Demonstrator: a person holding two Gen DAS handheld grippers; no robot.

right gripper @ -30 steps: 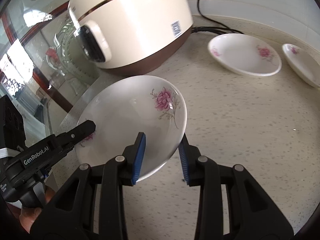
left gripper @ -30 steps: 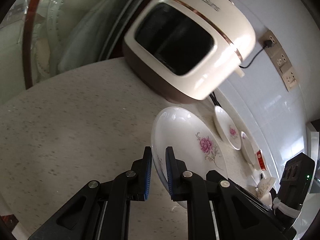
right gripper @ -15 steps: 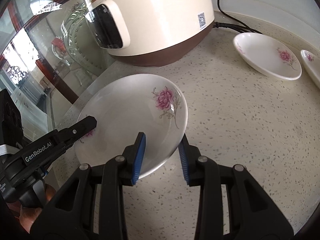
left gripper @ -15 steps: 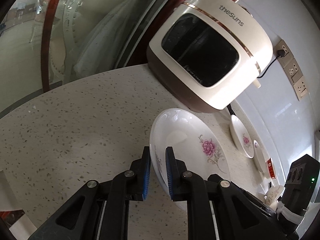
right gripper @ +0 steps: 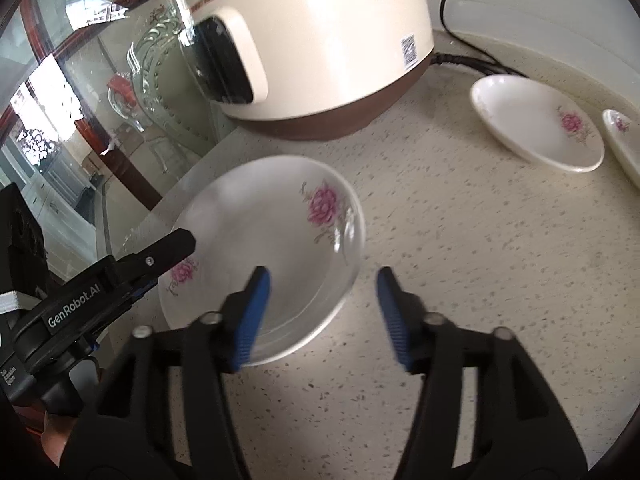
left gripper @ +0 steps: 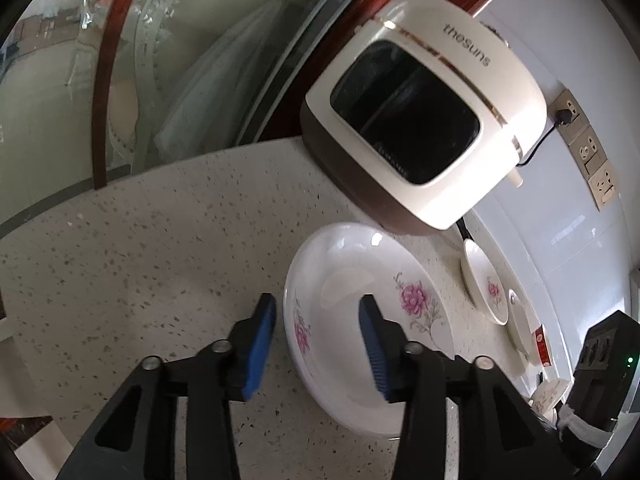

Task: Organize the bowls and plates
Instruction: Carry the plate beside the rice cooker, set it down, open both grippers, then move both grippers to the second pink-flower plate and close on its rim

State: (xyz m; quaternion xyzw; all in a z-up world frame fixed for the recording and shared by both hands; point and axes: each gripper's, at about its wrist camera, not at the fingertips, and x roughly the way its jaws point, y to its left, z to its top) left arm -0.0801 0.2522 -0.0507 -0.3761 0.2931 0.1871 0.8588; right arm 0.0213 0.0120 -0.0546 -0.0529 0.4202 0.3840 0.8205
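A white plate with pink flowers (left gripper: 360, 300) (right gripper: 272, 256) rests on the speckled counter in front of a rice cooker. My left gripper (left gripper: 318, 336) is open, its jaws on either side of the plate's near rim without touching it. My right gripper (right gripper: 320, 312) is open too, its jaws straddling the plate's right rim. The left gripper's finger (right gripper: 160, 248) shows at the plate's left side in the right wrist view. Two more flowered dishes, one (right gripper: 536, 124) (left gripper: 484, 280) and another (right gripper: 624, 140), lie further right by the wall.
A cream and brown rice cooker (left gripper: 424, 112) (right gripper: 304, 40) stands behind the plate, its cable (right gripper: 472, 60) running along the wall. A glass partition with a red-brown frame (left gripper: 104, 80) borders the counter's left edge. Wall sockets (left gripper: 588, 152) sit above.
Both grippers have opened and let go of the plate's rim. The plate now sits on the counter, and the cameras have shifted a little.
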